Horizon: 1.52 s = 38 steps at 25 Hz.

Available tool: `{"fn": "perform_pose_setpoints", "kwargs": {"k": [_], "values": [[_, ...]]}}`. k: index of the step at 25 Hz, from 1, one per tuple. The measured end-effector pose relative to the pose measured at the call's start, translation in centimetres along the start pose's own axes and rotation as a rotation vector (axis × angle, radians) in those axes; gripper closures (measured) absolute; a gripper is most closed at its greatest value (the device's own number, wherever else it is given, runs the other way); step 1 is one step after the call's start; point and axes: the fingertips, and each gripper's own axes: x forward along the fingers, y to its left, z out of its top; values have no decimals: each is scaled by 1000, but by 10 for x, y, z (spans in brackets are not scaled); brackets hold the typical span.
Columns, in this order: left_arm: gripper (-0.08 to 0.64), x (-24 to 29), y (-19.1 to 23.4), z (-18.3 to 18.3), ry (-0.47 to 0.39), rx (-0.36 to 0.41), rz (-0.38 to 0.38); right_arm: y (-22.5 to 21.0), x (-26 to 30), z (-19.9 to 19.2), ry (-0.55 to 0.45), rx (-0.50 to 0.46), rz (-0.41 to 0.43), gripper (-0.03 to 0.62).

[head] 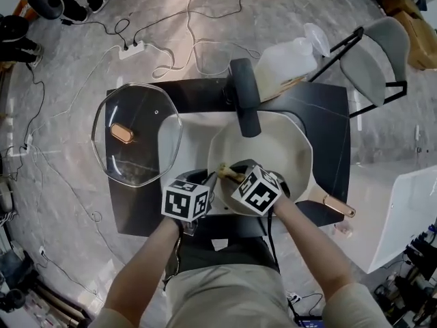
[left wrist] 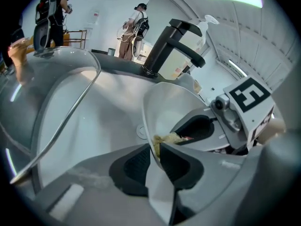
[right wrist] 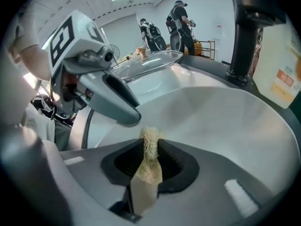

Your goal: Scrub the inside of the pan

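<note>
My left tongs (left wrist: 155,157) were clamped on the thin rim of the cream-coloured round pan (left wrist: 165,108), at about eight o'clock on its circle in the head view. My right tongs (right wrist: 150,147) were squeezed together on a straw-coloured fibrous scrubber (right wrist: 146,171), its frayed tuft poking out past the pads. The pan sat in the white moulded sink (head: 194,132) let into the black surface (head: 331,125), with its long handle running out toward four o'clock. The pan's bare inside lay at twelve o'clock from the right tongs, just ahead of the tuft. I could not tell whether the tuft touched it. I judged the right hand nearer, so the scrub should go forward and down.
</note>
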Motion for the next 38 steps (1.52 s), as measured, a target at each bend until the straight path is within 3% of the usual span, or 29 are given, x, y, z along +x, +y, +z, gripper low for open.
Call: {"fn": "perform_pose_setpoints", "kwargs": {"k": [5,11,17,21,25,31,34,38], "values": [[486,-1,-1,0,6,9,-26,-35,-1,21,-105,105,-81,492],[485,0,-1,0,19,10,-54,-82,-12,34,-133,68,-274,492],[485,0,-1,0,14,5,-62,-130,-37,25,-83,82,-488,490],[482,0,-2,-1,30,23,-67,-154,-66,5,-6,24,-643,494],[479,0,-2,-1,28,30,-73,-161,-90,-17,122,-73,-724,495],[480,0,-2,0,19,8,-88,-149,-108,-62,407,-211,-672,495],[480,0,-2,-1,22,1,-100,-130,-106,-86,517,-183,-546,502],[480,-1,-2,0,19,-9,-113,-82,-105,-112,628,-94,-308,506]]}}
